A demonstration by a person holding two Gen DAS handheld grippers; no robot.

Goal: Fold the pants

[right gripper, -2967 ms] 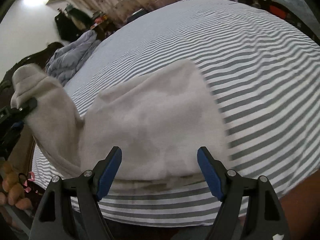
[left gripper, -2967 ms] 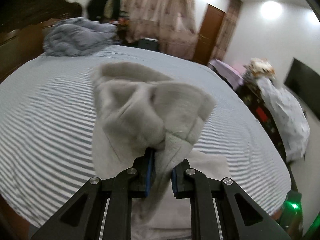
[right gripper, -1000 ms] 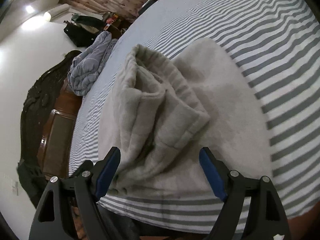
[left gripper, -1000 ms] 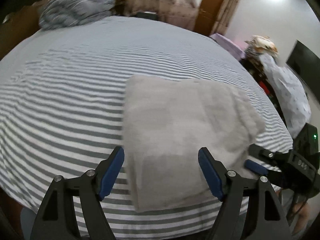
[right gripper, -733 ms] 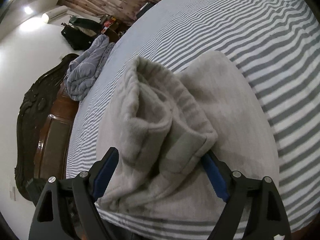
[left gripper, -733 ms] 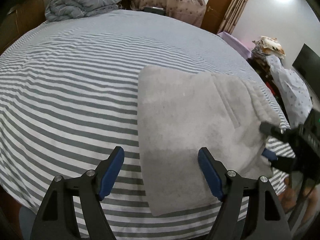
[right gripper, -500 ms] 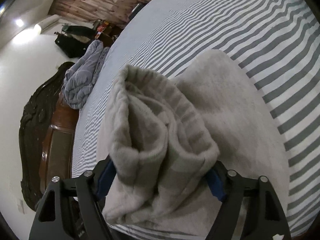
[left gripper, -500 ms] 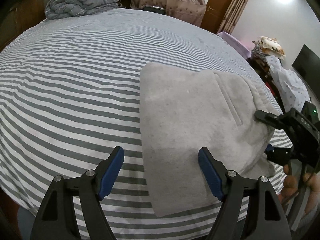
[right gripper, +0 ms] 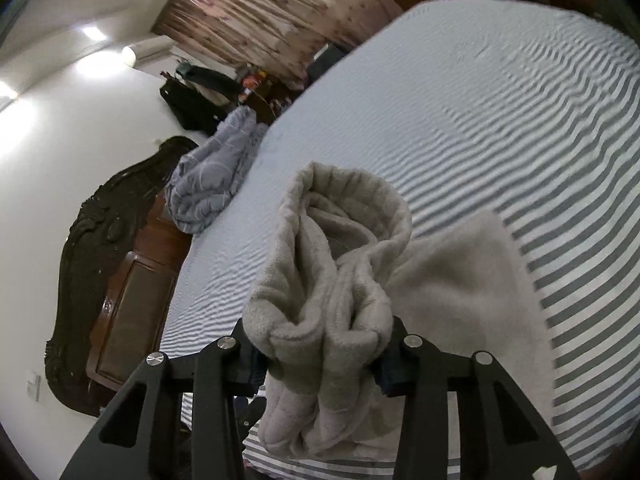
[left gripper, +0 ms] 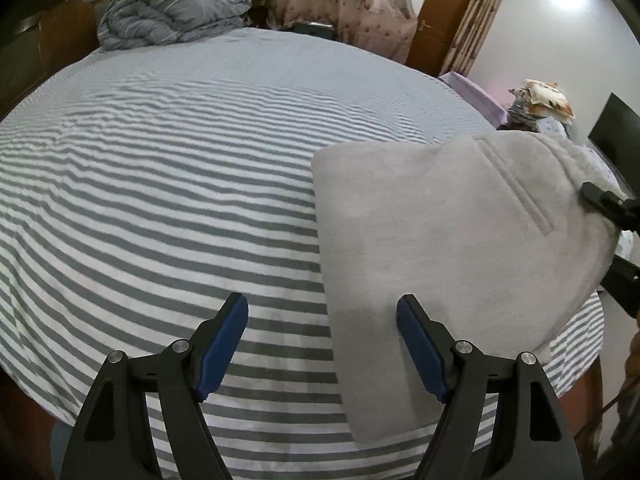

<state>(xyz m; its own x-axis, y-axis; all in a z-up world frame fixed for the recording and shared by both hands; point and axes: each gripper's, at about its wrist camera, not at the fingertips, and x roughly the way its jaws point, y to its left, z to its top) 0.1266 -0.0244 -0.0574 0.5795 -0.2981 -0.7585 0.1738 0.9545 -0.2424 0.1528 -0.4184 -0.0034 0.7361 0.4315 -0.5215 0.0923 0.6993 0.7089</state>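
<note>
The grey fleece pants [left gripper: 448,224] lie folded on the striped bed [left gripper: 160,184], at the right in the left wrist view, with a pocket slit facing up. My left gripper [left gripper: 322,344] is open and empty, low over the bed at the pants' left front edge. My right gripper [right gripper: 320,356] is shut on the bunched waistband end of the pants [right gripper: 332,292] and lifts it off the bed. That gripper [left gripper: 616,236] shows at the right edge in the left wrist view, gripping the raised edge.
A crumpled blue-grey duvet [left gripper: 168,12] lies at the bed's far left by the dark wooden headboard [right gripper: 104,256]. A door [left gripper: 436,12] and curtains stand behind the bed. Cluttered furniture and a dark screen [left gripper: 612,136] stand at the right.
My right gripper closed on the waistband end and lifted it. My left gripper let go of the pants earlier, stayed open and shifted left, so the pants sit further right in its view.
</note>
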